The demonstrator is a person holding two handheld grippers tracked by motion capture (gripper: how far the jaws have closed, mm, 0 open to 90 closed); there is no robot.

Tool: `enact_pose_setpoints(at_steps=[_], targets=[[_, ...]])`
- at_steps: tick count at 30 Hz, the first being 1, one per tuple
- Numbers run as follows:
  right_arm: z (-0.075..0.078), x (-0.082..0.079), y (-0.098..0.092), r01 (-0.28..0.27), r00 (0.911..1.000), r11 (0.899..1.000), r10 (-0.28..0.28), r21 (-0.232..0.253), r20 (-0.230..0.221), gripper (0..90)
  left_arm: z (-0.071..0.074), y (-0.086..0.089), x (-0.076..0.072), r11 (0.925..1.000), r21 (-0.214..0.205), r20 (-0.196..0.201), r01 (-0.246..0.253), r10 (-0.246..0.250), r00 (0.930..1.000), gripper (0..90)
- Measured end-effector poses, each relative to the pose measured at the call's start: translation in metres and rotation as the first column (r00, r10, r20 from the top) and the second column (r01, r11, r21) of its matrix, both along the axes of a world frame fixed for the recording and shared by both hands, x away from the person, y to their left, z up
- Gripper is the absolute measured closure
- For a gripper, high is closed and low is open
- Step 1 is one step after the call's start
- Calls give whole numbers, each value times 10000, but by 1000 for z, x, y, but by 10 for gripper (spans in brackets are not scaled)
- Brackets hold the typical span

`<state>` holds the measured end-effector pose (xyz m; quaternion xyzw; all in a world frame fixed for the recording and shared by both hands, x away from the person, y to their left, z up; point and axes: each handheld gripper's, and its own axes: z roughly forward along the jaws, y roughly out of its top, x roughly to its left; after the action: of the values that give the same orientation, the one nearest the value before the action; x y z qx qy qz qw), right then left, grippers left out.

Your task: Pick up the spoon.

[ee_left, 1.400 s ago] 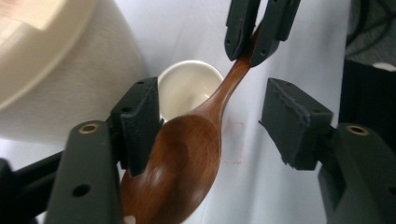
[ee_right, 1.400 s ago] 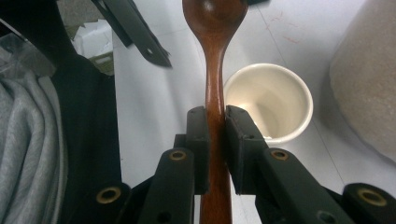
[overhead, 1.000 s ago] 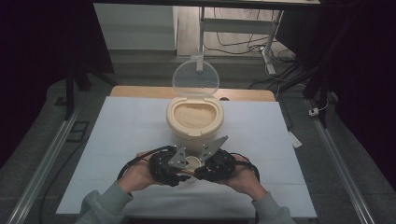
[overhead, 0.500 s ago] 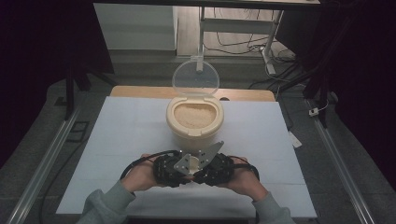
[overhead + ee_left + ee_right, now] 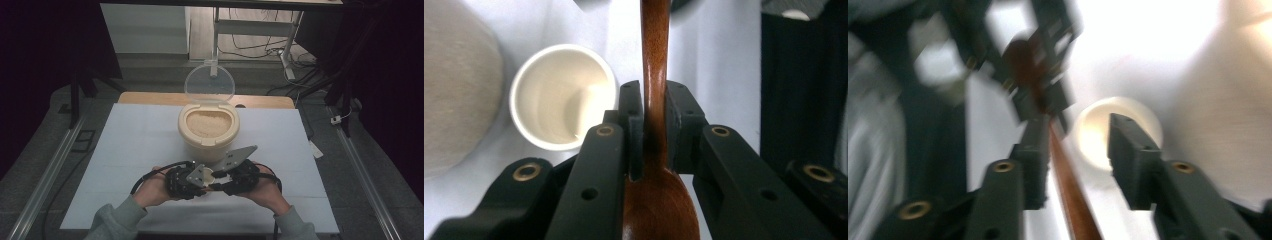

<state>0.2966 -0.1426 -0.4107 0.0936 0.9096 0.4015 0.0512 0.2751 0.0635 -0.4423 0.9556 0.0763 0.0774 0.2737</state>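
Note:
A wooden spoon (image 5: 655,75) runs between the two grippers in front of the rice container (image 5: 208,127). My left gripper (image 5: 655,115) is shut on the spoon's handle just above its bowl, with both pads pressed on the wood. My right gripper (image 5: 1078,145) has just been opening. Its jaws stand apart, and the handle (image 5: 1070,195) lies between them against one jaw only. A small white cup (image 5: 561,97) stands on the table just beyond the jaws and looks empty. In the high view the two grippers meet tip to tip, left gripper (image 5: 187,182) and right gripper (image 5: 240,179).
The cream container is full of rice, and its clear lid (image 5: 209,82) stands open at the back. A white mat (image 5: 135,145) covers the table, with bare room to the left and right of the container. Metal rails (image 5: 45,175) run along both sides of the table.
In the high view the two grippers have drawn slightly closer together in front of the container. Both hands otherwise stay in place.

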Motion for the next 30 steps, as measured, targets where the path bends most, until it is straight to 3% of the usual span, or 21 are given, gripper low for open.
enact_pose_setpoints(at_steps=[2, 4, 6, 10, 11, 12, 13, 14, 15, 16, 17, 18, 19, 21, 24, 30], targets=[[7, -1, -10, 903, 9945, 9919, -946, 898, 445, 531, 2, 2, 1, 9994, -238, 220, -270, 275, 9994, 787], [14, -4, -18, 1640, 9823, 9711, -1768, 1734, 611, 495, 4, 5, 1, 9968, -538, 459, -583, 608, 9971, 787], [18, -7, -25, 2239, 9669, 9478, -2452, 2269, 705, 469, 6, 9, 2, 9931, -817, 636, -844, 897, 9939, 787], [19, -13, -34, 3008, 9405, 9057, -3337, 2988, 646, 410, 9, 12, 2, 9865, -1161, 871, -1156, 1260, 9882, 787], [19, -13, -34, 3008, 9405, 9057, -3337, 2988, 646, 410, 9, 13, 2, 9841, -1264, 952, -1246, 1370, 9860, 787], [17, -14, -37, 3326, 9285, 8861, -3676, 3228, 522, 383, 9, 14, 2, 9814, -1363, 1002, -1348, 1490, 9837, 787], [15, -14, -38, 3452, 9229, 8758, -3822, 3373, 478, 374, 10, 15, 2, 9789, -1467, 1031, -1419, 1579, 9821, 788], [13, -14, -39, 3597, 9169, 8675, -3969, 3437, 423, 367, 10, 16, 2, 9762, -1566, 1091, -1502, 1683, 9797, 787], [13, -14, -39, 3597, 9169, 8675, -3969, 3437, 423, 367, 10, 17, 2, 9738, -1642, 1148, -1571, 1770, 9775, 787], [9, -14, -40, 3831, 9079, 8531, -4184, 3542, 257, 347, 10, 17, 2, 9715, -1714, 1213, -1635, 1855, 9751, 788], [7, -14, -41, 3973, 9022, 8456, -4310, 3565, 168, 342, 10, 18, 2, 9691, -1804, 1231, -1680, 1917, 9737, 788], [7, -14, -41, 3973, 9022, 8456, -4310, 3565, 168, 342, 10, 18, 2, 9671, -1879, 1268, -1715, 1970, 9722, 788], [2, -14, -41, 4235, 8916, 8340, -4529, 3536, 5, 324, 11, 19, 1, 9659, -1913, 1300, -1743, 2010, 9709, 788], [-2, -14, -41, 4488, 8805, 8208, -4737, 3535, -178, 312, 11, 19, 0, 9626, -2040, 1377, -1782, 2084, 9683, 788], [-7, -12, -40, 4719, 8726, 8047, -4848, 3602, -599, 306, 13, 19, -1, 9574, -2233, 1524, -1831, 2198, 9636, 788], [-15, -12, -32, 4695, 8777, 8086, -4712, 3546, -874, 308, 12, 19, -2, 9496, -2476, 1642, -1920, 2365, 9577, 788]])
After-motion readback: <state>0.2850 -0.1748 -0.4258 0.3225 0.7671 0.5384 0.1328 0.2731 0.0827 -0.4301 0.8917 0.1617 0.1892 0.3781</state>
